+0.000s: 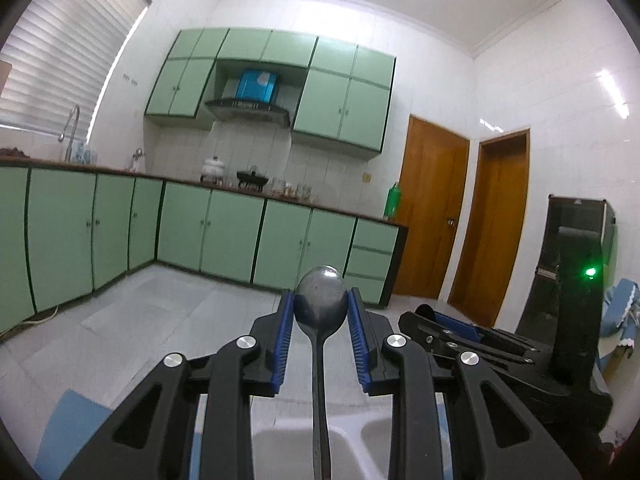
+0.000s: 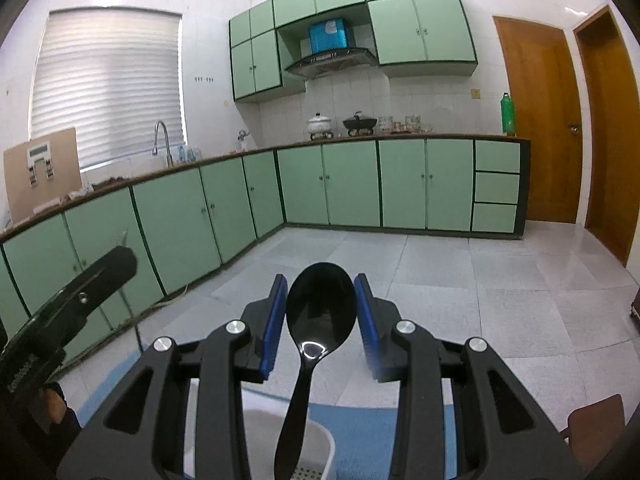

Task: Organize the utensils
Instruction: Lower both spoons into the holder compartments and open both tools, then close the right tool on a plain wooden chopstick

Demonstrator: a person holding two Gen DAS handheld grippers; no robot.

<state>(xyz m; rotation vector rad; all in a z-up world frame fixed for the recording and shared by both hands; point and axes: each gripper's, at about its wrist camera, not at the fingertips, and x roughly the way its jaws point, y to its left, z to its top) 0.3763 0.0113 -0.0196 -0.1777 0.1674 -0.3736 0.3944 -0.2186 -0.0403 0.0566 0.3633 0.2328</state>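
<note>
In the left wrist view, my left gripper [image 1: 321, 294] is shut on a grey metal spoon [image 1: 320, 308]. Its bowl sits between the blue pads [image 1: 282, 332] and its handle runs back toward the camera. Below it lies a white divided utensil holder [image 1: 360, 436]. The right wrist view has my right gripper [image 2: 322, 280] shut on a glossy black plastic spoon [image 2: 320, 312], bowl forward, over a white perforated container [image 2: 320, 452]. Both grippers are raised and point out across the kitchen. Each gripper shows at the edge of the other's view: the right gripper [image 1: 444, 330] and the left gripper [image 2: 84, 292].
A blue mat [image 2: 360, 440] covers the surface under the containers. Green base cabinets [image 2: 352, 184] and a counter with a sink tap [image 2: 162, 140], pots and a green bottle [image 2: 508, 114] line the far walls. Two wooden doors [image 2: 536, 120] stand at right; a brown chair corner [image 2: 596, 420] is near.
</note>
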